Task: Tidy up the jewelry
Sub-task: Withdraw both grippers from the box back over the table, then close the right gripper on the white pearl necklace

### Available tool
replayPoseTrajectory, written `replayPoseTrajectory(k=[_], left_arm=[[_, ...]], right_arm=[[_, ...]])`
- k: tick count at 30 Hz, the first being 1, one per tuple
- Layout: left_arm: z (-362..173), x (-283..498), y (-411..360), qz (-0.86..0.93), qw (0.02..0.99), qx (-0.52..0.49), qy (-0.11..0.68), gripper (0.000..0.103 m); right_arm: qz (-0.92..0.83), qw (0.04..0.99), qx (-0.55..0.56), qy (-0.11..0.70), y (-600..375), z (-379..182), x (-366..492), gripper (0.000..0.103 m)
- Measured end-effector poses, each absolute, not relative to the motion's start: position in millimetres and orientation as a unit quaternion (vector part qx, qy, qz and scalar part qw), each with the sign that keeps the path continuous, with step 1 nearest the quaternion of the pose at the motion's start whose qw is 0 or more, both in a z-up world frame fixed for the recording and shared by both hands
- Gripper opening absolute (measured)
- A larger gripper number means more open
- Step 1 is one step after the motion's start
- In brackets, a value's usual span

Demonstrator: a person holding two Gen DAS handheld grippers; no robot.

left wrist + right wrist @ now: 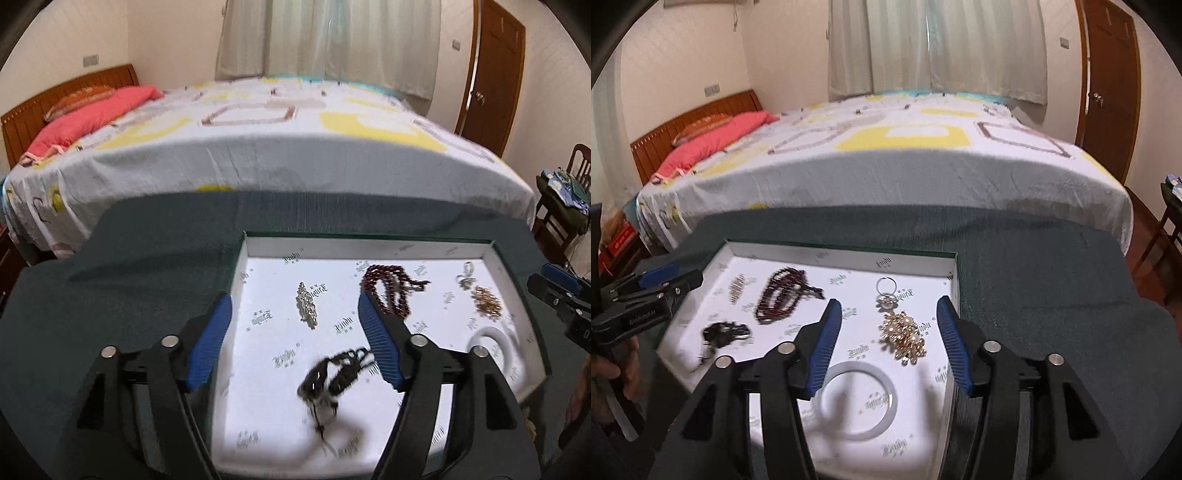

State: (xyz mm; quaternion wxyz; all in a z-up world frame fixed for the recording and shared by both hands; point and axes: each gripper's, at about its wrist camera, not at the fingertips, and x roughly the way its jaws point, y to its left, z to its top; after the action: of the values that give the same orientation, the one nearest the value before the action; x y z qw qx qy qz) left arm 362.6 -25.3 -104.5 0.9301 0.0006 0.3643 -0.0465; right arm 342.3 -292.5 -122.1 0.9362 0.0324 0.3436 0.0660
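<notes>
A white-lined tray [369,238] sits on a dark green cloth. My left gripper [293,306] hangs open over the tray's left half. A blurred black bead bracelet [332,376] lies low between its fingers, and no pad presses on it. Past the fingertips lie a silver brooch [307,306] and dark red beads [388,291]. My right gripper [888,306] stands open over the right half of the tray [849,246], holding nothing. A gold pearl brooch [905,338] and a ring charm [886,291] lie between its fingertips. A white bangle [857,400] lies below its left finger.
A bed with a patterned sheet [258,155] and a pink pillow [92,114] runs along the far side of the green cloth [1052,288]. A wooden door [491,74] and a chair with clothes [565,192] stand at the right. A hand [609,373] holds the left gripper [653,288].
</notes>
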Motion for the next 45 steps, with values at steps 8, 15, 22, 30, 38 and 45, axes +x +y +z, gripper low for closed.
replayPoseTrajectory(k=[8,15,22,30,38,45], left_arm=[[-80.5,291.7,-10.6,-0.034,0.945,-0.013,0.325,0.075],[-78.8,242.6,-12.3,-0.026,0.950,-0.003,0.312,0.075],[-102.0,204.0,-23.8,-0.023,0.943,0.013,0.333,0.075],[-122.8,178.8,-27.4,-0.014,0.937,0.024,0.349,0.075],[-129.3,179.2,-23.1,-0.009,0.934,0.021,0.356,0.075],[-135.5,184.2,-20.3,-0.005,0.932,0.022,0.363,0.075]], right_arm=[[0.064,0.943,0.039,0.323,-287.3,-106.2,285.5,0.055],[0.062,0.941,0.034,0.331,-283.7,-116.4,242.6,0.057],[0.064,0.931,0.032,0.358,-282.0,-142.0,205.1,0.058],[0.048,0.921,0.029,0.386,-289.4,-168.4,189.7,0.058],[0.043,0.911,0.044,0.407,-291.3,-183.3,202.9,0.058],[0.042,0.909,0.033,0.413,-275.3,-190.4,223.9,0.069]])
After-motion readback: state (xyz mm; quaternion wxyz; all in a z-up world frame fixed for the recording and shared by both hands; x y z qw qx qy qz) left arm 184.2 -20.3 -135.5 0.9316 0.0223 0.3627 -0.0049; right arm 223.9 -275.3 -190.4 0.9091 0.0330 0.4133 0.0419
